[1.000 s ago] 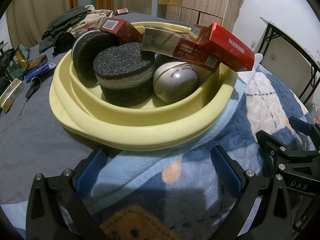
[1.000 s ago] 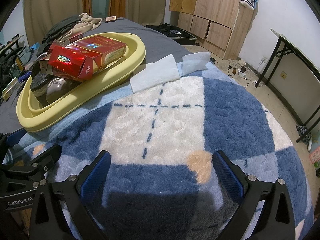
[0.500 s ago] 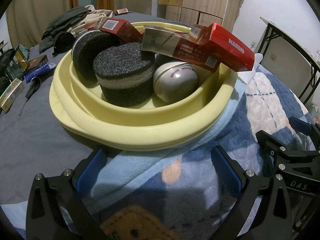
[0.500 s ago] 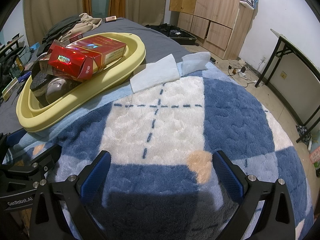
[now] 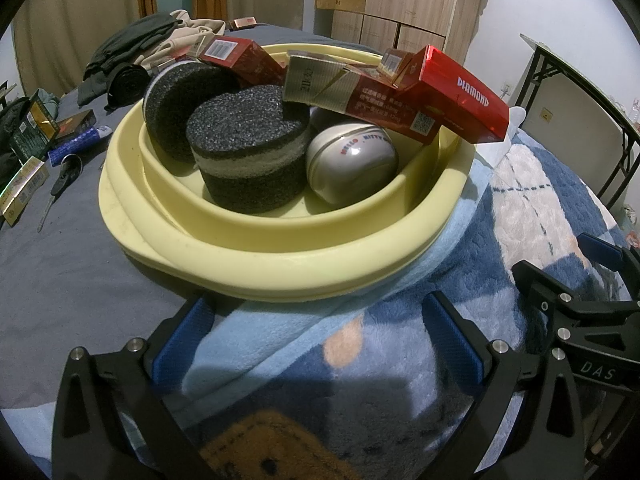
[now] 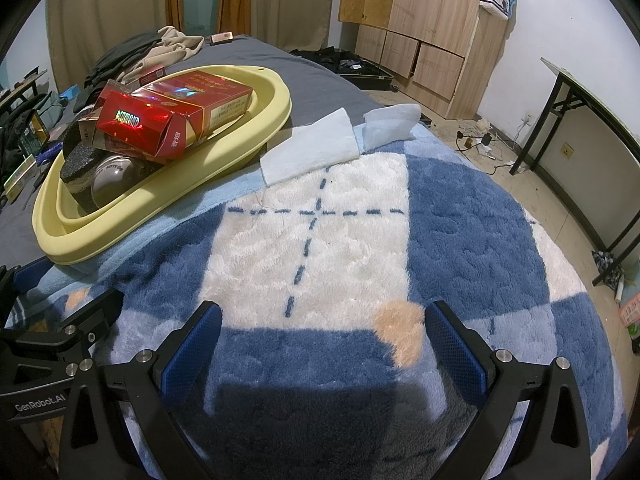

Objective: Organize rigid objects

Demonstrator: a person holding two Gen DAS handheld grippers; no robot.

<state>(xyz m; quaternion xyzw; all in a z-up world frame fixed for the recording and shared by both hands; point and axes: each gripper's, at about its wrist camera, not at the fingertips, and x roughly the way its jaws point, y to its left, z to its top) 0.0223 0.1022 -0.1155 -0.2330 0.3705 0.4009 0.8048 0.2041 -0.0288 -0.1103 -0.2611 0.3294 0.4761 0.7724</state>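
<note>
Full yellow basin (image 5: pixel 280 252) on the bed, both grippers empty
Left gripper (image 5: pixel 316 336) fingers spread just before its rim; right gripper (image 6: pixel 320 340) fingers spread over the blanket (image 6: pixel 460 232), basin to their left

Ahead of left jaws: pale yellow plastic basin (image 5: pixel 280 268) blocks, packed with black foam discs (image 5: pixel 248 152) and red cigarette cartons (image 5: pixel 452 96) overhanging its rim. Ahead of right jaws: bare blue-white plush blanket (image 6: pixel 360 232), free passage.
</note>
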